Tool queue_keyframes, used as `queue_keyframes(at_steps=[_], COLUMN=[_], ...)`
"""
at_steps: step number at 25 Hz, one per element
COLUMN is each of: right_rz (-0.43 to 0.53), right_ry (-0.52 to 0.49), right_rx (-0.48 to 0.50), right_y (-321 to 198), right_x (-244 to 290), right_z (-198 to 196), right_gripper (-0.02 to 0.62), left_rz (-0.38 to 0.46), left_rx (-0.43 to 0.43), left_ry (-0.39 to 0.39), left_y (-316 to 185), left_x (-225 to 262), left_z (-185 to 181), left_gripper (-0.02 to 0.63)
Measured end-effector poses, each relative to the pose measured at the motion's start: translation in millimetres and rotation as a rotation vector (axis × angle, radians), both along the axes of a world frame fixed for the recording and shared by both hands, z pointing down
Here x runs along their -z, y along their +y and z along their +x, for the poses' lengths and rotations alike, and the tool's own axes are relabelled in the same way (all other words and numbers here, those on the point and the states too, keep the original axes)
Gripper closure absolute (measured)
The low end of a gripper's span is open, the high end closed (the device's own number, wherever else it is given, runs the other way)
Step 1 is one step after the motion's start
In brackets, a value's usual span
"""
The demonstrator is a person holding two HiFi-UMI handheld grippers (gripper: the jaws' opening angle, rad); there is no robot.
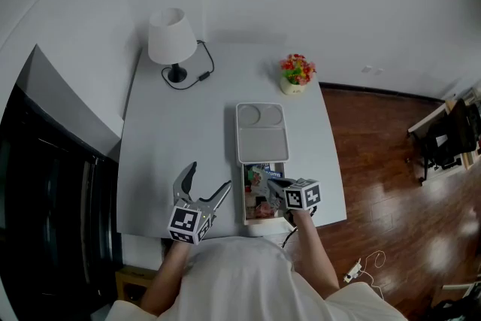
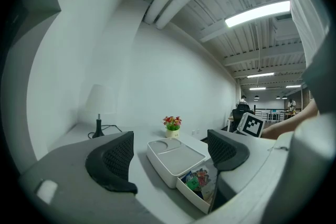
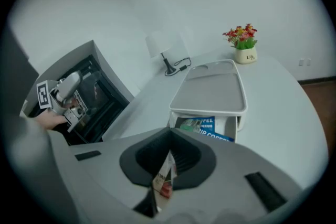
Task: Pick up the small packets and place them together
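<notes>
A white storage box (image 1: 261, 133) stands on the grey table (image 1: 180, 131), its drawer (image 1: 245, 199) pulled out toward me. Several small colourful packets (image 2: 198, 180) lie in the drawer. My right gripper (image 1: 273, 185) hangs over the open drawer, shut on a small white and red packet (image 3: 163, 178) that sticks up edge-on between the jaws. Blue packets (image 3: 206, 126) show in the drawer beyond it. My left gripper (image 1: 210, 177) rests left of the drawer, open with nothing between its jaws, pointing along the table toward the box (image 2: 176, 157).
A white table lamp (image 1: 171, 37) with its black cord stands at the far left corner. A small pot of flowers (image 1: 297, 73) stands at the far right. A black cabinet (image 1: 45, 192) borders the table's left side, and wooden floor (image 1: 391, 162) lies to the right.
</notes>
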State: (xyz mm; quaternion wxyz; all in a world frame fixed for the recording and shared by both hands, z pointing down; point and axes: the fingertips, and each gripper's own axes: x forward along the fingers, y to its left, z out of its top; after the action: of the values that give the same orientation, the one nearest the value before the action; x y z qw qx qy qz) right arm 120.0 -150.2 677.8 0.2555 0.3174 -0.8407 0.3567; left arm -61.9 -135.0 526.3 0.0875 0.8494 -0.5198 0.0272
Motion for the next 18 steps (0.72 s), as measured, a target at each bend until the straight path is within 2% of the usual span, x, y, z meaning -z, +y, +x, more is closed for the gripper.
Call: queue_keyframes(at_steps=[5,13,18], right_rz=[0.033,0.041,0.08], right_ry=[-0.081,-0.141,-0.177], right_rx=[0.005,0.039,0.079], right_y=[-5.8,-9.8,-34.7], right_x=[18.1,33.9,55.6], right_z=[-9.6,-21.2,-29.3], right_gripper=[0.591,0.592,0.592], left_rz=[0.004,0.004,0.004], left_rx=[0.008,0.028,0.037], left_ry=[0.005,0.008,0.008], left_y=[-0.6,0.3,0.7], left_x=[0.7,1.4,0.8], left_z=[-4.0,-10.2,-14.4], left_gripper=[0.179,0.178,0.178])
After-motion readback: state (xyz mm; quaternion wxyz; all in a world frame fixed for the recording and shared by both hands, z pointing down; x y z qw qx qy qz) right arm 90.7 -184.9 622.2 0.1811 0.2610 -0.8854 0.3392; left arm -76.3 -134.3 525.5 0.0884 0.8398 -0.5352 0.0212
